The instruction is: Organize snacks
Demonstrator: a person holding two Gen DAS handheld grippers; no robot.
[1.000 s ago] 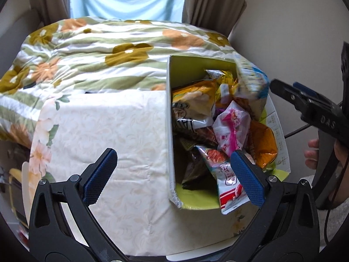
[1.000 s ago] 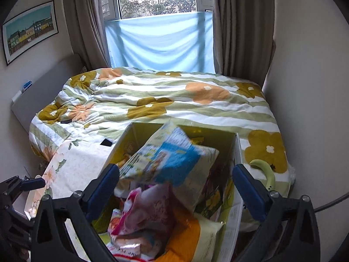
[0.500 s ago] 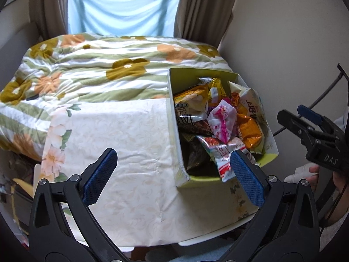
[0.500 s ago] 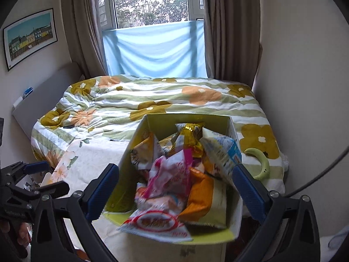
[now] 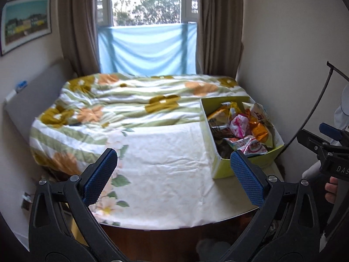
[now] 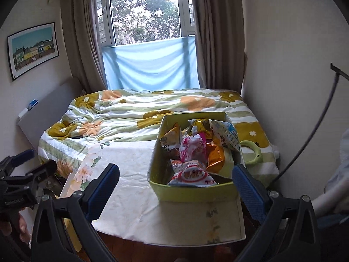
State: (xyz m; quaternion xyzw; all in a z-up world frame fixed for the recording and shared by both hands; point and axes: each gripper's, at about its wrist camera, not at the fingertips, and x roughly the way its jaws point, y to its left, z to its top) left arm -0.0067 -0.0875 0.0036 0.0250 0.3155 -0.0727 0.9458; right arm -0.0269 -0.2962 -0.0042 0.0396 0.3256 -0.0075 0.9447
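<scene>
Both tongs stand spread, holding nothing. Left gripper hangs over the bare cloth; right gripper hangs in front of the box, its right pad just beside the box's near right corner.

Snacks are all inside the green box, heaped loosely: pink bag on top at centre, orange bag at its 3 o'clock, red-and-white bag at 6 o'clock leaning on the near wall, blue-and-white bag at 1 o'clock, gold bag at 12 o'clock. No packet lies on the cloth. In the left view the box sits at 3 o'clock on the table, against its right edge.

Judgement: this fits two stages. Either the snacks are gathered in the box and the grippers are clear of it, or a heaped box waits for sorting onto the cloth. The pictures do not settle which.

Handling notes, if a bag is to be lifted:
- Pinch a crimped seam or corner, not the puffed belly; the bags look air-filled and would likely slip or crush.
- Take the topmost bag, so neighbours are not dragged out.
- The box looks light and sits near the table edge; a sideways pull could shift it.

A green ring lies on the bed at the box's 3 o'clock.
</scene>
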